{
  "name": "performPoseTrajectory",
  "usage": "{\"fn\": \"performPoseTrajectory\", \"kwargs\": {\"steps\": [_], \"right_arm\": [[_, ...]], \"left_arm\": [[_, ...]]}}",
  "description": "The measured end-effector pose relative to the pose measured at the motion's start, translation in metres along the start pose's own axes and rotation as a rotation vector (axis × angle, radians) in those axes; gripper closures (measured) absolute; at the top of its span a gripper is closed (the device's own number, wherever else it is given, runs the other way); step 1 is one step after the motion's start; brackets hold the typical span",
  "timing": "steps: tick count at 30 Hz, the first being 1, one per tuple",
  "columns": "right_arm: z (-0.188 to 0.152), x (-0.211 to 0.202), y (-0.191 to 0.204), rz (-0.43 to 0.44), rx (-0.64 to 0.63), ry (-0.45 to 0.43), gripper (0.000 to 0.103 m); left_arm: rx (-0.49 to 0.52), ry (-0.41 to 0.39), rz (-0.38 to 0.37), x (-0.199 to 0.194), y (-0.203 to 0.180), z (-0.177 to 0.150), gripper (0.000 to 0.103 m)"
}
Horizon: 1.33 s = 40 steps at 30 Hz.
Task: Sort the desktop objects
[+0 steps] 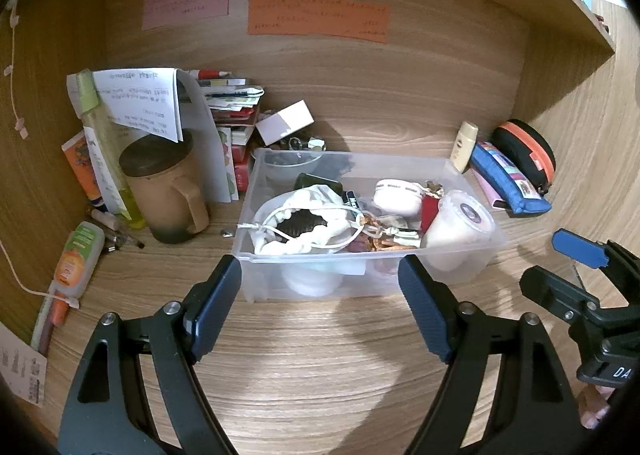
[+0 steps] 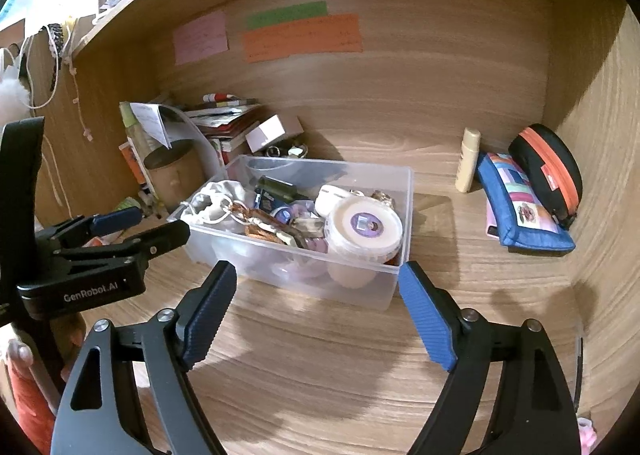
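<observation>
Clear plastic bin sits mid-desk inside a wooden alcove, dead ahead of both grippers, long axis running left to right across the view. Left gripper hangs just short of the bin's front wall, jaws spread wide, nothing between them. Right gripper likewise wide apart and empty, angled toward the bin's near right corner. Both look about equally near the bin; in the right wrist view the left tool appears at frame left, well apart from the right one.

Bin contents, packed and overlapping: white drawstring pouch at the left end, mouth gaping over something dark; lidded white tub at the right end, tipped on its side; pale pink case behind it; dark green item, cords and small trinkets between, too tangled to name.

Outside the bin: brown lidded mug to the left with papers and tubes around it; cream bottle, blue zip pouch and black-and-orange case to the right, against the side wall.

Judgement: loose items right of the bin fall to the right gripper, the left clutter to the left. Sorting appears barely begun or paused; no item in hand.
</observation>
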State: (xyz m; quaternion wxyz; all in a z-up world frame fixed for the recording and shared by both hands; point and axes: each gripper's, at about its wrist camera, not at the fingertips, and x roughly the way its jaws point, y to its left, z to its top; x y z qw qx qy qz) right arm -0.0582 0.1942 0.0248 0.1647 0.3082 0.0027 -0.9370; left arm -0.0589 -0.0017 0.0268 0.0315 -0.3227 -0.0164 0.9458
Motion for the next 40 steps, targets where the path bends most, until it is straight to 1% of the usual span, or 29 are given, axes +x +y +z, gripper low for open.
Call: {"fn": "performPoseTrajectory", "kwargs": {"steps": [3, 6, 7, 8, 9, 15, 17, 26, 34, 37, 40], "right_arm": [[-0.001, 0.001, -0.002, 0.002, 0.0, 0.009, 0.021], [-0.001, 0.001, -0.002, 0.001, -0.003, 0.011, 0.021], [-0.001, 0.0, -0.002, 0.004, -0.002, 0.011, 0.021], [-0.001, 0.0, -0.002, 0.006, 0.0, 0.009, 0.021], [-0.001, 0.0, -0.003, 0.009, 0.001, 0.007, 0.021], [-0.001, -0.001, -0.002, 0.012, 0.0, 0.004, 0.021], [0.0, -0.001, -0.001, 0.014, -0.002, 0.003, 0.021], [0.001, 0.0, -0.001, 0.016, 0.006, 0.008, 0.021], [0.002, 0.001, -0.001, 0.019, 0.011, 0.013, 0.021], [0.002, 0.001, -0.002, 0.02, 0.011, 0.013, 0.021], [0.002, 0.003, -0.002, 0.019, 0.01, 0.017, 0.021]], "left_arm": [[-0.006, -0.011, 0.001, -0.002, 0.0, -0.001, 0.022], [-0.013, -0.012, -0.019, -0.002, 0.001, 0.0, 0.022], [-0.013, -0.009, -0.023, -0.003, 0.001, 0.0, 0.017], [-0.01, -0.008, -0.024, -0.003, 0.001, 0.001, 0.007], [-0.009, -0.019, -0.026, -0.004, 0.0, 0.001, 0.004], [0.009, -0.046, -0.007, -0.012, -0.004, 0.003, 0.003], [0.013, -0.041, 0.004, -0.012, -0.005, 0.002, 0.003], [0.005, -0.019, 0.0, -0.008, -0.004, 0.0, 0.002], [0.009, -0.022, 0.002, -0.008, -0.006, -0.001, 0.002], [0.016, -0.03, 0.015, -0.009, -0.007, -0.002, 0.002], [0.03, -0.011, 0.023, -0.006, -0.008, -0.003, 0.002]]}}
